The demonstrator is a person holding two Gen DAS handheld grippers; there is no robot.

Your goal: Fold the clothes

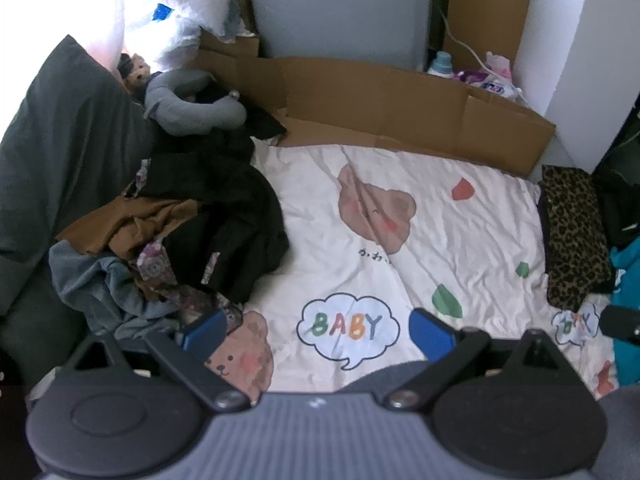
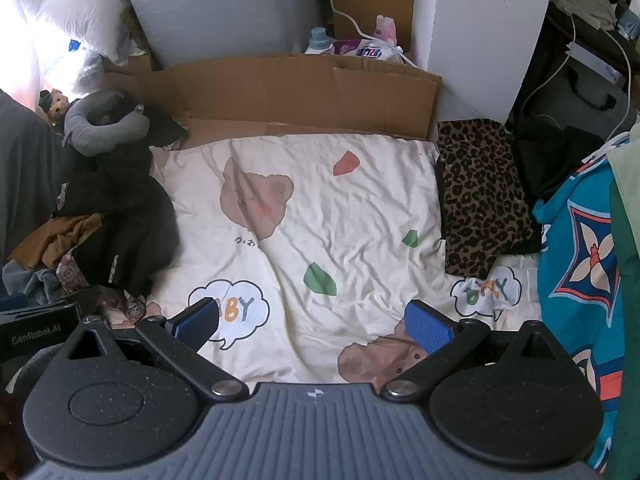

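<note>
A heap of unfolded clothes (image 1: 192, 232) lies on the left of the bed: black, brown, blue-grey and floral pieces tangled together; the same heap of clothes (image 2: 116, 220) shows at the left of the right wrist view. A folded leopard-print garment (image 1: 572, 236) rests on the right side, also seen as the leopard-print garment (image 2: 480, 196). My left gripper (image 1: 316, 332) hovers open above the cream bear-print sheet (image 1: 400, 264), its left finger close to the heap's edge. My right gripper (image 2: 314, 326) is open too, over the sheet (image 2: 340, 208), nothing between its fingers.
Flattened cardboard (image 1: 392, 108) lines the far edge of the bed. A grey neck pillow (image 1: 192, 104) and a small plush sit behind the heap. A dark green cover (image 1: 52, 168) is at the left, a teal patterned cloth (image 2: 580, 264) at the right. Detergent bottles (image 2: 352, 46) stand behind.
</note>
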